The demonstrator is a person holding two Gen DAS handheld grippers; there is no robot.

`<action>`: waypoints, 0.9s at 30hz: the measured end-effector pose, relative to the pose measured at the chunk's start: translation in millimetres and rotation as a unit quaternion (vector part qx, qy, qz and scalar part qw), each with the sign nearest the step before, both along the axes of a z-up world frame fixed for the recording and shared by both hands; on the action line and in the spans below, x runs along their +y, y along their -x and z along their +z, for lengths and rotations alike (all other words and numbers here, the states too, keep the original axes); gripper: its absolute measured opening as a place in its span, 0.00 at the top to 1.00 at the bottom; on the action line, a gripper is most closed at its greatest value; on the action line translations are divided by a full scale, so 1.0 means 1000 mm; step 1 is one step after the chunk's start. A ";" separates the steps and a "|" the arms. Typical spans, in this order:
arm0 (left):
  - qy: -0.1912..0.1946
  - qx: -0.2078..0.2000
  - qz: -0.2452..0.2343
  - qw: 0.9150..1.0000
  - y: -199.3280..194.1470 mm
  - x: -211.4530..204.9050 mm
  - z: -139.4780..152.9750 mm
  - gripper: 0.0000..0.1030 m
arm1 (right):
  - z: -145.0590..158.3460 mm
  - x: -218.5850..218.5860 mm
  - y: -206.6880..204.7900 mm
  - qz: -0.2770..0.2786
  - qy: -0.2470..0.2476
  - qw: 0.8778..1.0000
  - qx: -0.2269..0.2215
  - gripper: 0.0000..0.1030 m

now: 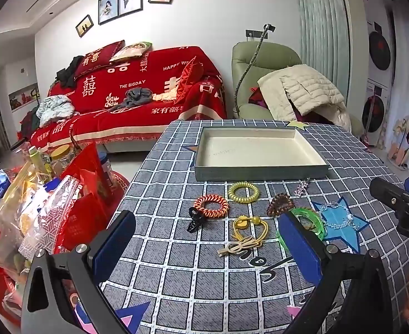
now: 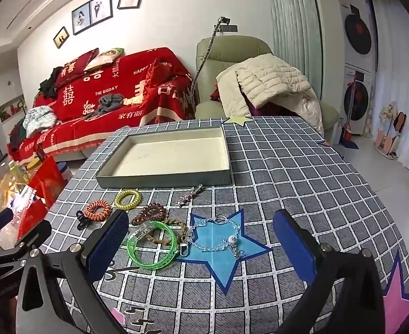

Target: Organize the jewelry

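A shallow grey tray (image 1: 260, 171) (image 2: 162, 179) with a cream inside lies empty on the checked tablecloth. In front of it lie an orange coil tie (image 1: 211, 206) (image 2: 97, 210), a yellow coil tie (image 1: 244, 192) (image 2: 128, 197), a brown coil tie (image 1: 281, 204) (image 2: 148, 213), a black claw clip (image 1: 194, 220), a silver star hairpin (image 1: 302, 188) (image 2: 189, 194), a yellow beaded tie (image 1: 246, 236), a green bangle (image 1: 311, 218) (image 2: 151, 246) and a crystal bracelet (image 1: 336, 214) (image 2: 218, 236). My left gripper (image 1: 207, 222) hovers open over the yellow tie. My right gripper (image 2: 201, 217) hovers open over the crystal bracelet.
A braided rope bracelet (image 2: 171, 229) lies partly inside the green bangle. Left of the table stands a heap of red bags, plastic packets and jars (image 1: 51, 194). Behind it are a red-covered sofa (image 1: 137, 89) and a green armchair (image 1: 263, 61) with a white jacket.
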State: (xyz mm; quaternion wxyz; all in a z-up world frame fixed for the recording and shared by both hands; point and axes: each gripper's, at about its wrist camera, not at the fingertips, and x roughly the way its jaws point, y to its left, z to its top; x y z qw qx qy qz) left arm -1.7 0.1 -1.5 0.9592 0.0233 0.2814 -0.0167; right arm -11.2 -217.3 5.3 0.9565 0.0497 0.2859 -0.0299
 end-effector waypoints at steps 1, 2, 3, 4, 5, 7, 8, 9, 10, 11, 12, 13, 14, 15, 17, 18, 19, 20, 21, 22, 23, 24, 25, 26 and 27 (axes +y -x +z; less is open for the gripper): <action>0.000 0.001 0.001 1.000 0.000 0.000 0.000 0.00 | 0.000 0.000 0.000 0.000 0.001 1.000 0.001 0.00; 0.001 0.002 0.001 1.000 0.000 0.001 -0.001 0.00 | 0.001 0.000 0.000 0.001 0.001 1.000 0.001 0.00; 0.001 0.003 0.001 1.000 0.000 0.001 -0.001 0.00 | 0.000 0.000 0.000 0.000 0.000 1.000 0.000 0.00; 0.001 0.005 0.002 1.000 -0.002 0.001 -0.001 0.00 | -0.001 0.001 -0.001 -0.001 0.001 1.000 0.001 0.00; 0.001 0.005 0.003 1.000 -0.002 0.002 -0.002 0.00 | -0.001 0.001 -0.001 0.000 0.001 1.000 0.001 0.00; 0.002 0.006 0.005 1.000 -0.004 0.003 -0.003 0.00 | -0.001 0.001 -0.001 -0.001 0.001 1.000 0.001 0.00; 0.003 0.007 0.006 1.000 -0.005 0.004 -0.003 0.00 | -0.002 0.002 -0.001 -0.001 0.001 1.000 0.001 0.00; 0.005 0.009 0.007 1.000 -0.007 0.006 -0.004 0.00 | -0.001 0.002 -0.001 -0.001 0.000 1.000 0.001 0.00; 0.006 0.010 0.008 1.000 -0.008 0.007 -0.005 0.00 | -0.003 0.002 -0.001 -0.002 -0.001 1.000 0.002 0.00; 0.006 0.011 0.008 1.000 -0.008 0.007 -0.006 0.00 | -0.003 0.002 -0.001 -0.002 -0.001 1.000 0.002 0.00; 0.006 0.013 0.009 1.000 -0.009 0.007 -0.007 0.00 | -0.003 0.002 -0.001 -0.001 -0.001 1.000 0.002 0.00; 0.005 0.014 0.009 1.000 -0.010 0.007 -0.007 0.00 | -0.003 0.002 -0.001 -0.002 0.000 1.000 0.002 0.00; 0.005 0.014 0.009 1.000 -0.010 0.007 -0.007 0.00 | -0.003 0.002 -0.001 -0.002 -0.001 1.000 0.002 0.00; 0.005 0.014 0.010 1.000 -0.010 0.007 -0.007 0.00 | -0.004 0.001 -0.002 -0.003 -0.001 1.000 0.003 0.00; 0.006 0.013 0.009 1.000 -0.010 0.007 -0.007 0.00 | -0.006 0.001 -0.003 -0.005 -0.002 1.000 0.003 0.00; 0.005 0.013 0.009 1.000 -0.011 0.007 -0.008 0.00 | -0.007 0.000 -0.003 -0.005 -0.003 1.000 0.003 0.00; 0.005 0.013 0.009 1.000 -0.010 0.007 -0.007 0.00 | -0.007 -0.001 -0.003 -0.006 -0.004 1.000 0.003 0.00; 0.005 0.013 0.009 1.000 -0.011 0.007 -0.007 0.00 | -0.008 -0.002 -0.003 -0.006 -0.005 1.000 0.003 0.00; 0.005 0.014 0.009 1.000 -0.011 0.007 -0.008 0.00 | -0.008 -0.002 -0.003 -0.007 -0.006 1.000 0.004 0.00; 0.005 0.014 0.009 1.000 -0.010 0.007 -0.007 0.00 | -0.008 -0.003 -0.002 -0.006 -0.006 1.000 0.003 0.00; 0.005 0.014 0.010 1.000 -0.011 0.008 -0.007 0.00 | -0.008 -0.003 -0.002 -0.006 -0.007 1.000 0.003 0.00; 0.006 0.014 0.009 1.000 -0.011 0.008 -0.007 0.00 | -0.008 -0.003 -0.003 -0.006 -0.007 1.000 0.003 0.00; 0.005 0.013 0.009 1.000 -0.010 0.007 -0.007 0.00 | -0.008 -0.003 -0.002 -0.006 -0.006 1.000 0.003 0.00; 0.005 0.013 0.009 1.000 -0.010 0.007 -0.007 0.00 | -0.008 -0.003 -0.002 -0.006 -0.005 1.000 0.003 0.00; 0.005 0.013 0.009 1.000 -0.010 0.007 -0.007 0.00 | -0.008 -0.003 -0.003 -0.006 -0.005 1.000 0.002 0.00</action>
